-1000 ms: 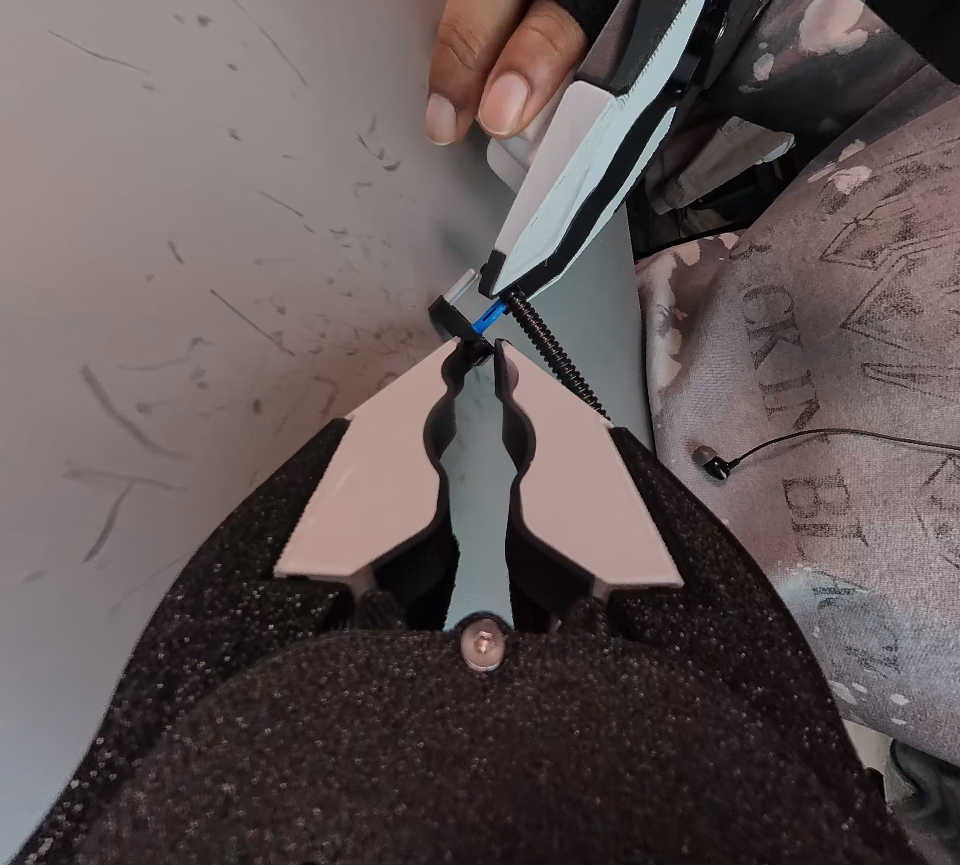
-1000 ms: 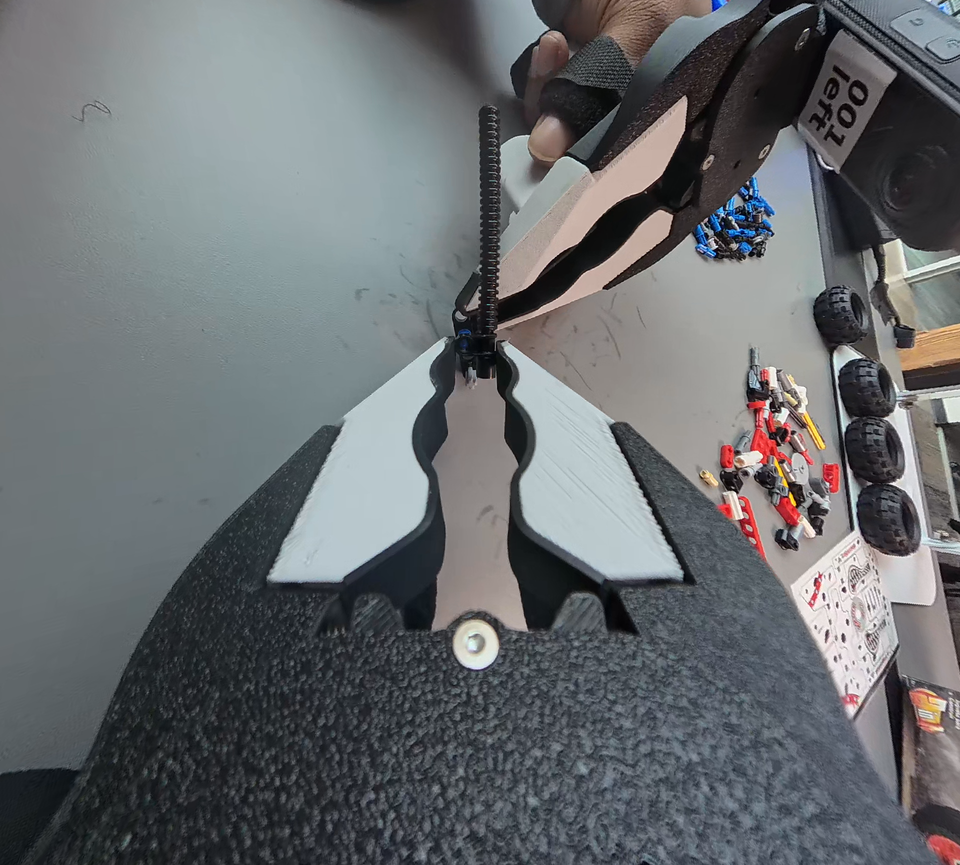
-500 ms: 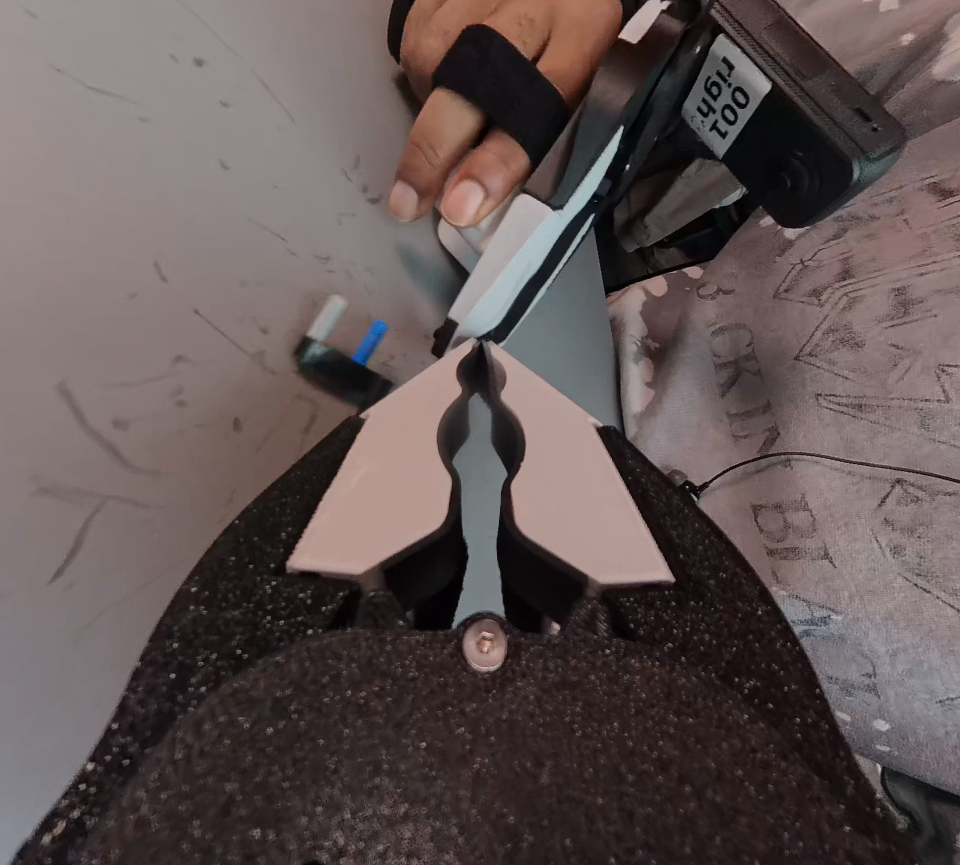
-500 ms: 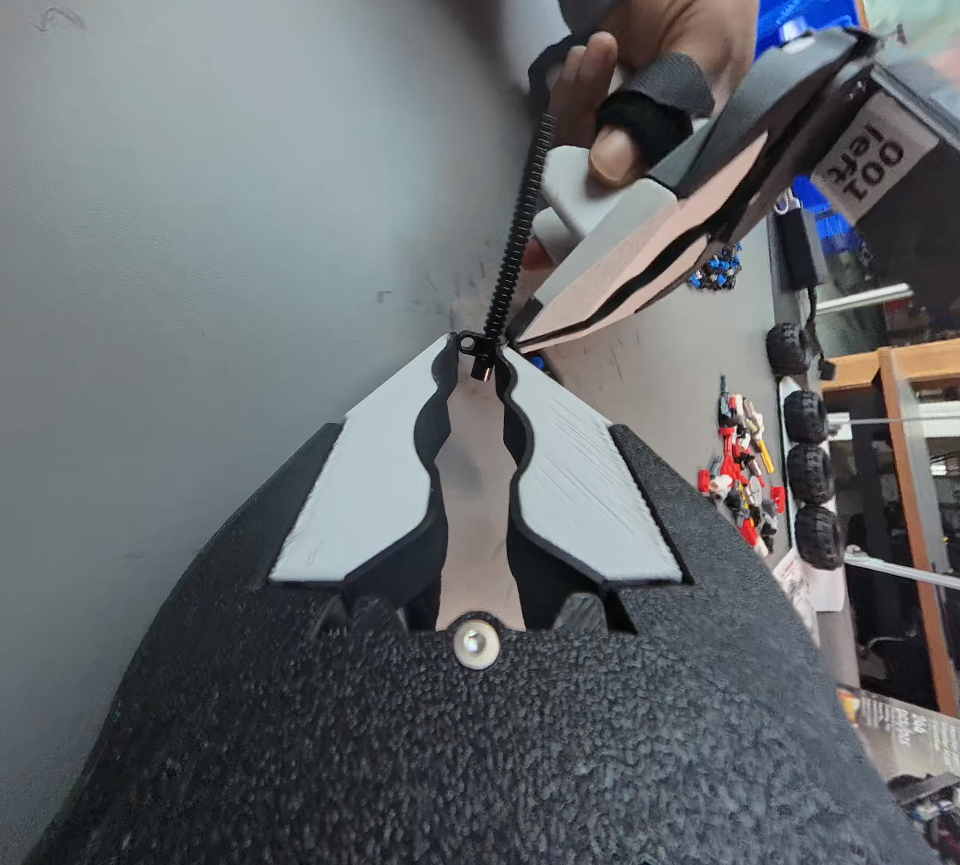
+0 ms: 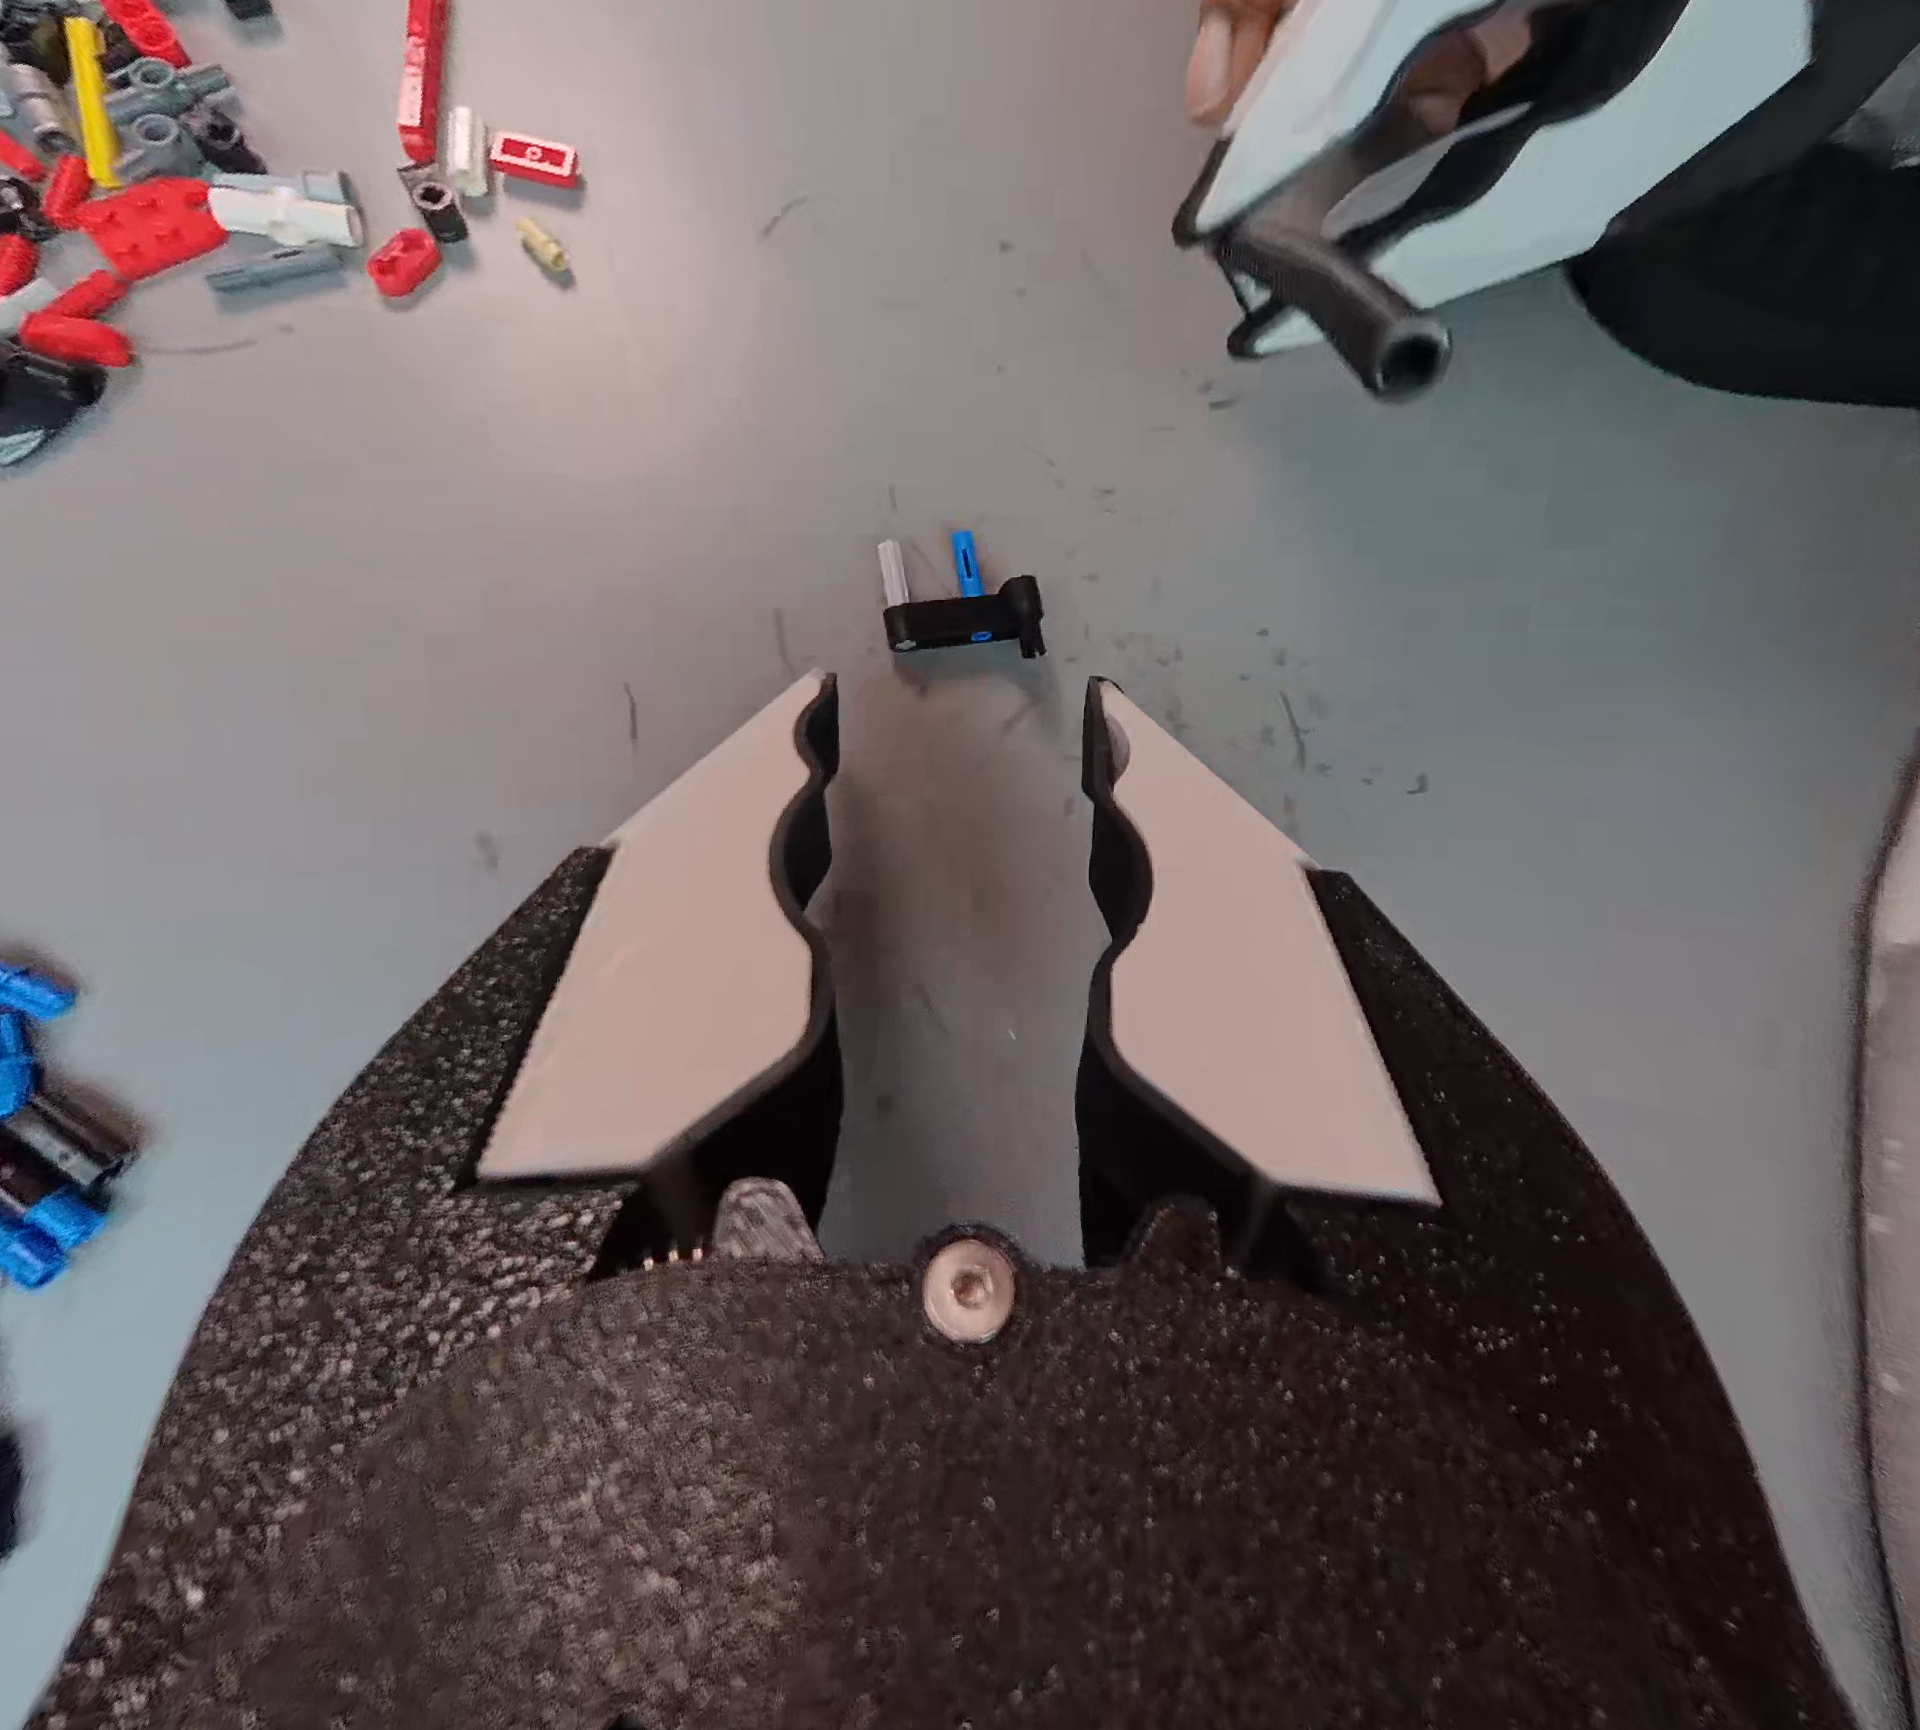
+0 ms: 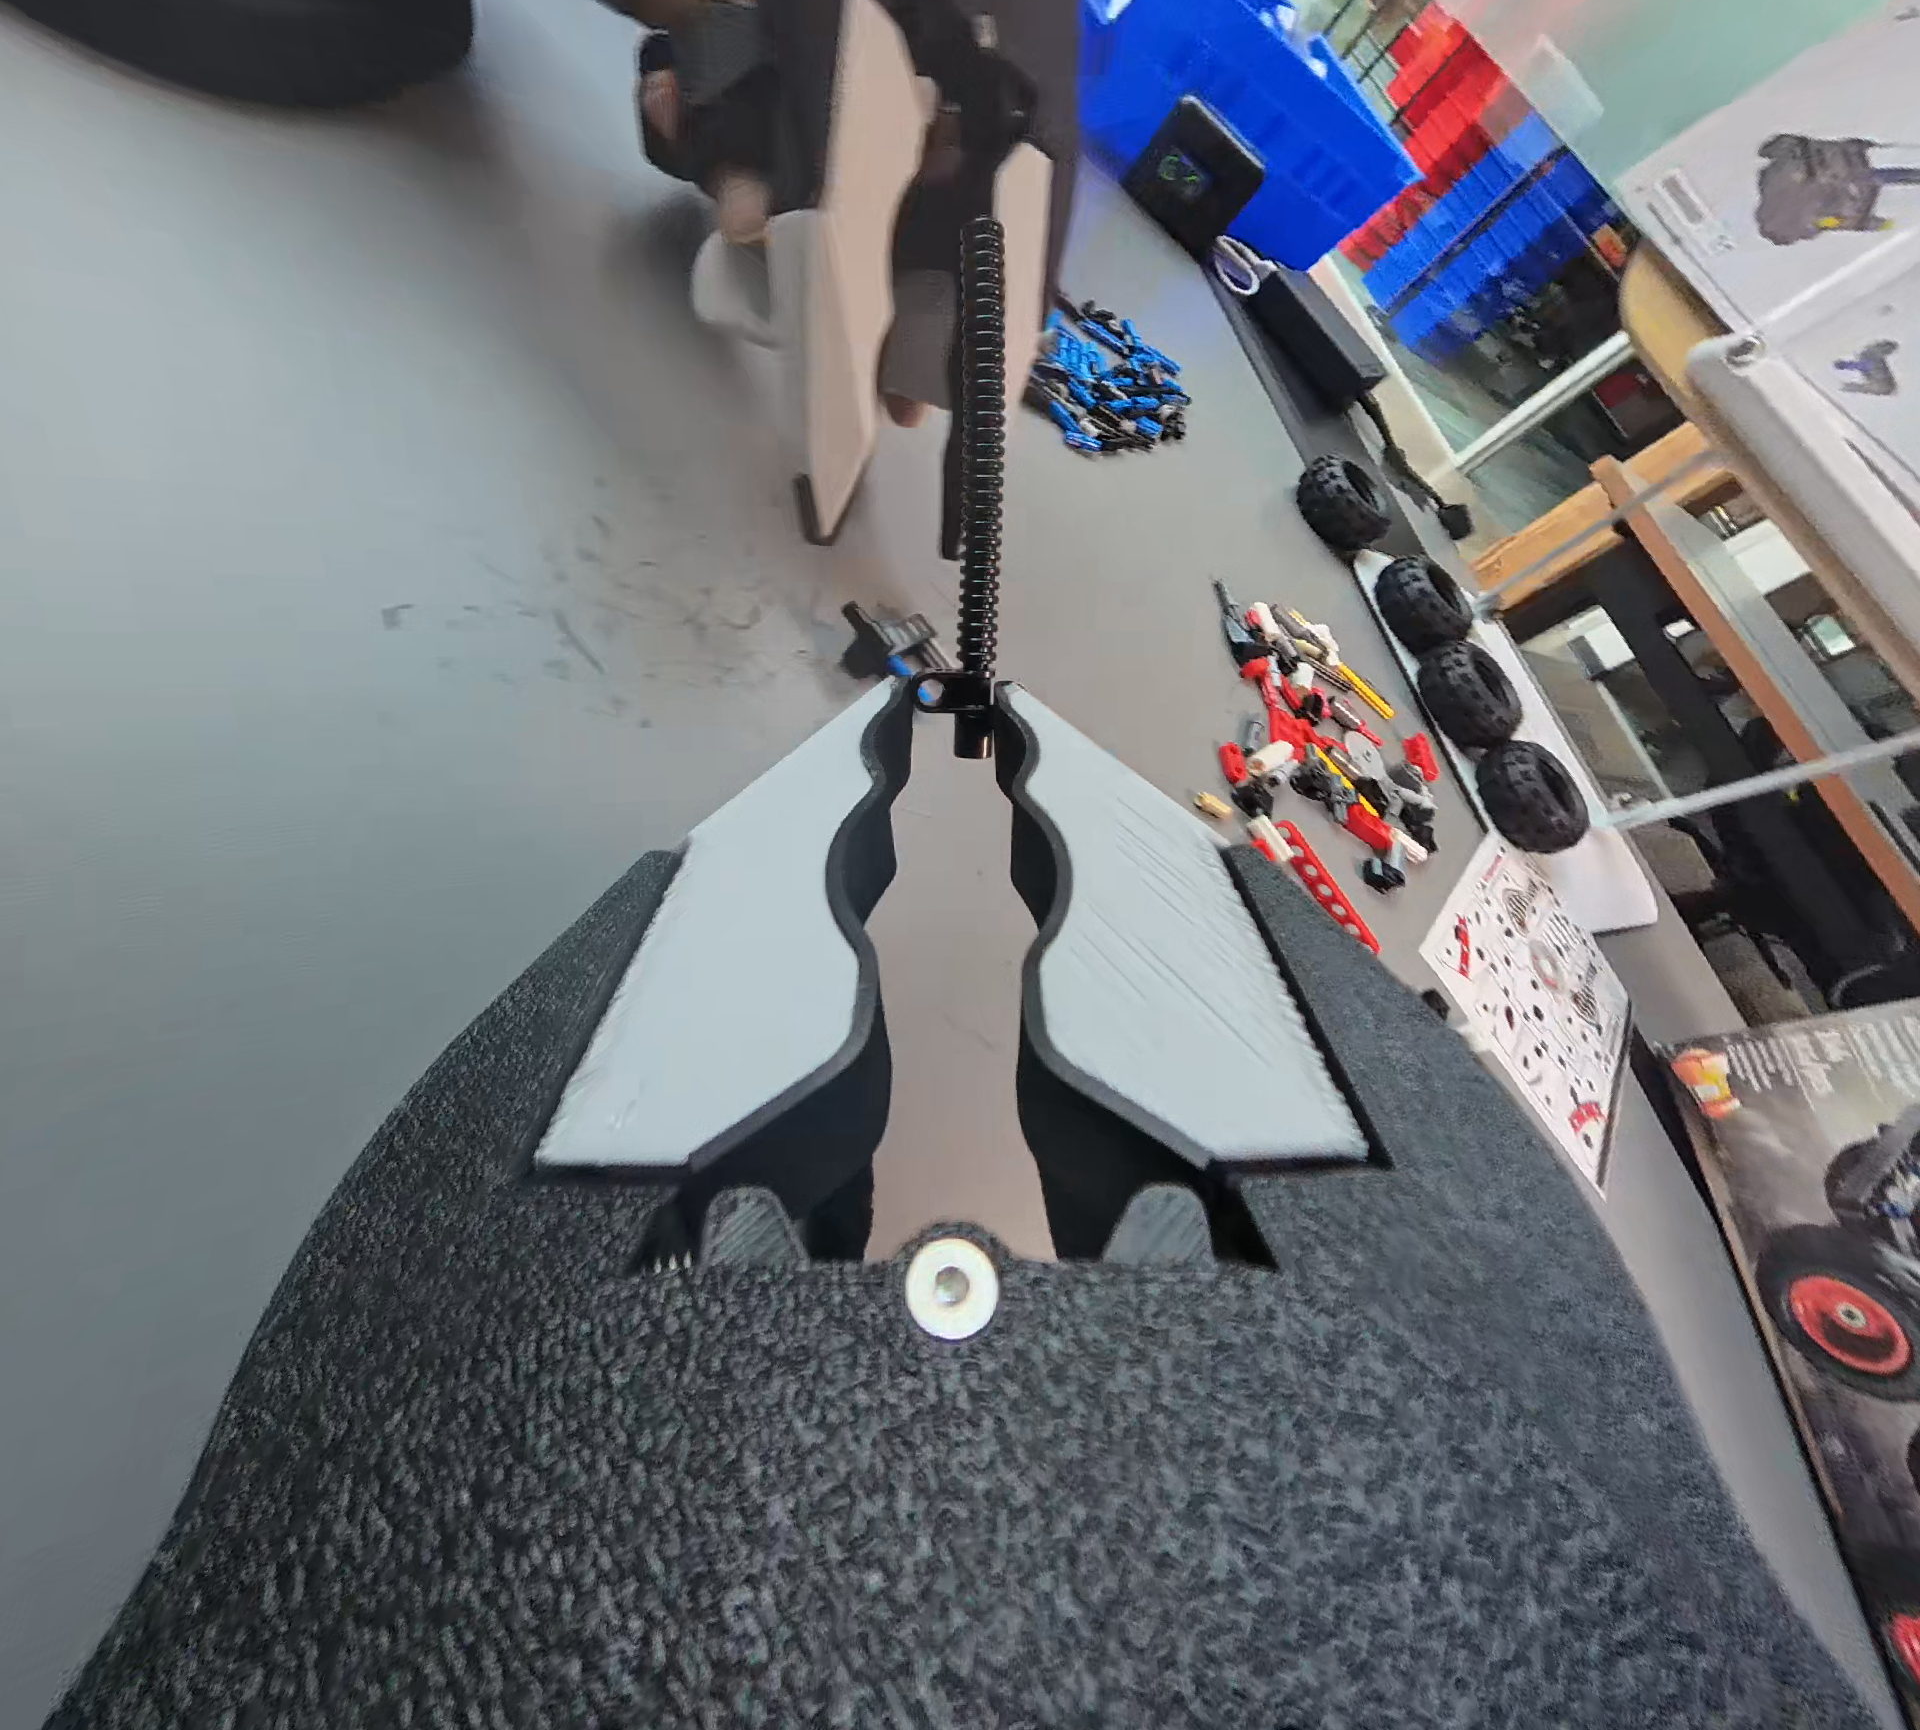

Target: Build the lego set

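My left gripper [image 5: 961,693] is open and empty, its tips just short of a small black connector with a white pin and a blue pin [image 5: 961,615] that lies on the grey table. My right gripper [image 6: 956,704] is shut on the black end fitting of a black ribbed hose [image 6: 982,433], which points away from it above the table. In the left wrist view, the right gripper [image 5: 1231,278] is at the upper right with the hose's open end [image 5: 1397,350] sticking out. The right wrist view shows the connector [image 6: 883,636] on the table and the blurred left gripper [image 6: 883,527] beyond it.
A pile of red, grey and yellow parts [image 5: 156,153] lies at the far left, with blue and black pins [image 5: 42,1150] nearer. The right wrist view shows the blue pin pile [image 6: 1112,381], several black tyres [image 6: 1455,662], a sticker sheet [image 6: 1527,984], the set's box [image 6: 1818,1265] and blue bins [image 6: 1195,70]. Tip to tip, the grippers are about 8 cm apart.
The small connector came away from the hose and dropped onto the table. My left gripper opened, drew apart from the right one and now looks down on the connector. The right gripper kept the hose.
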The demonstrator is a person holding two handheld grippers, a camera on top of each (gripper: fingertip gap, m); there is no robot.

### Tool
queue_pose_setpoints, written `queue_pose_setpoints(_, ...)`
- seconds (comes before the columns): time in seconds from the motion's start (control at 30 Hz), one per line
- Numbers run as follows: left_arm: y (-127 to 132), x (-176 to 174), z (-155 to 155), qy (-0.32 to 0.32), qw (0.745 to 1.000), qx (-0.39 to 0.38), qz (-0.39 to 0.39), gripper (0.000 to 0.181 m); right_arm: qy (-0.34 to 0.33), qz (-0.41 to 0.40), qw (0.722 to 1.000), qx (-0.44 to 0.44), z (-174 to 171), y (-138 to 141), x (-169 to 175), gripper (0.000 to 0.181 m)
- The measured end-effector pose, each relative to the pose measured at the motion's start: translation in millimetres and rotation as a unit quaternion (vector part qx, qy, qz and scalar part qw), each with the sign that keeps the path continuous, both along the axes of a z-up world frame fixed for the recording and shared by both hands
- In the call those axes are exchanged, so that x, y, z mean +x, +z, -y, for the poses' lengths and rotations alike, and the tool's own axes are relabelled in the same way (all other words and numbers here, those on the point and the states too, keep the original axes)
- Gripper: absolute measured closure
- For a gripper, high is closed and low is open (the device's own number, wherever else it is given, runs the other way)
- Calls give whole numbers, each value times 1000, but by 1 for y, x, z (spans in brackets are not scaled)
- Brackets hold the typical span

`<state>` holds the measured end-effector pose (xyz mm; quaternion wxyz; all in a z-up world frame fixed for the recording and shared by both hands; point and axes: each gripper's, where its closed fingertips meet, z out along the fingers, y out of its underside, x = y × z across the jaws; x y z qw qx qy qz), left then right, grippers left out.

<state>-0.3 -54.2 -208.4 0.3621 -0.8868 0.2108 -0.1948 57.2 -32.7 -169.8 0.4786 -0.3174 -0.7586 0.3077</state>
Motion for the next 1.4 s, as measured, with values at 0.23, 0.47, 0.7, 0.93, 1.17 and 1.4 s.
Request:
queue_pose_setpoints(0.23, -17, 9, -14, 68, 994, -15, -87, 120, -71, -21, 996, -46, -33, 11, -3, 166)
queue_pose_setpoints(0.47, -17, 21, -15, 18, 992, -1, -124, 149, -57, -18, 997, -51, -27, 8, 0, 166)
queue_pose_setpoints(0.7, 45, 67, 14, -97, 967, -17, 237, 150, 82, -40, 983, -157, 26, 36, 11, 166)
queue_pose_setpoints(0.93, 93, 82, 33, -148, 879, -59, 448, 150, 198, 16, 931, -305, 46, 66, 22, 166)
queue_pose_setpoints(1.17, 99, 82, 36, -141, 849, -90, 502, 150, 245, 58, 898, -361, 53, 67, 22, 166)
queue_pose_setpoints(1.4, 105, 80, 38, -143, 819, -108, 546, 150, 267, 62, 875, -399, 50, 75, 17, 166)
